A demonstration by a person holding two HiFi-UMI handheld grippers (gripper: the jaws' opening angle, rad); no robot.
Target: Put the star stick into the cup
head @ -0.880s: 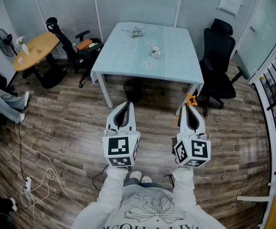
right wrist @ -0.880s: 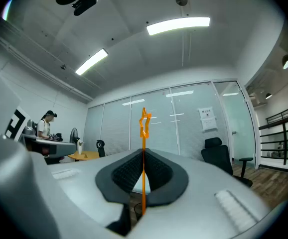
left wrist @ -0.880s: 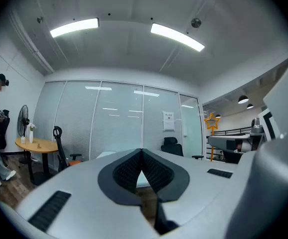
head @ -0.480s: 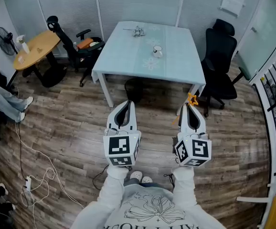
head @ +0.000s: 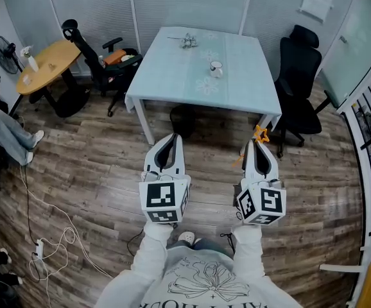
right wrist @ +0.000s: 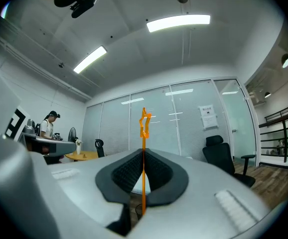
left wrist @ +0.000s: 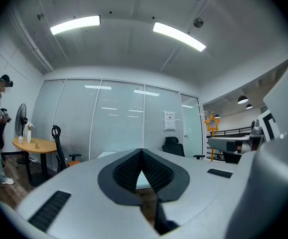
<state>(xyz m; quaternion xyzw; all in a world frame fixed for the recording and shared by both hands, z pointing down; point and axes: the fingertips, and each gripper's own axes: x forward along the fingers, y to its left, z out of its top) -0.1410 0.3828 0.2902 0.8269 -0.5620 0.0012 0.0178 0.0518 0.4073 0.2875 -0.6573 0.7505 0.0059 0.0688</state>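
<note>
Star stick [right wrist: 144, 139] pinched in right gripper [head: 258, 146] | left gripper [left wrist: 141, 152] pressed together, empty

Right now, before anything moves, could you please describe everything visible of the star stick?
The star stick is a thin, bright orange rod topped by a small open star outline; it looks like plastic. It stands upright, star end up, clamped between the closed jaws of the right gripper, which alone touches it. It is held above the wooden floor, short of the table where the cup stands.
</note>
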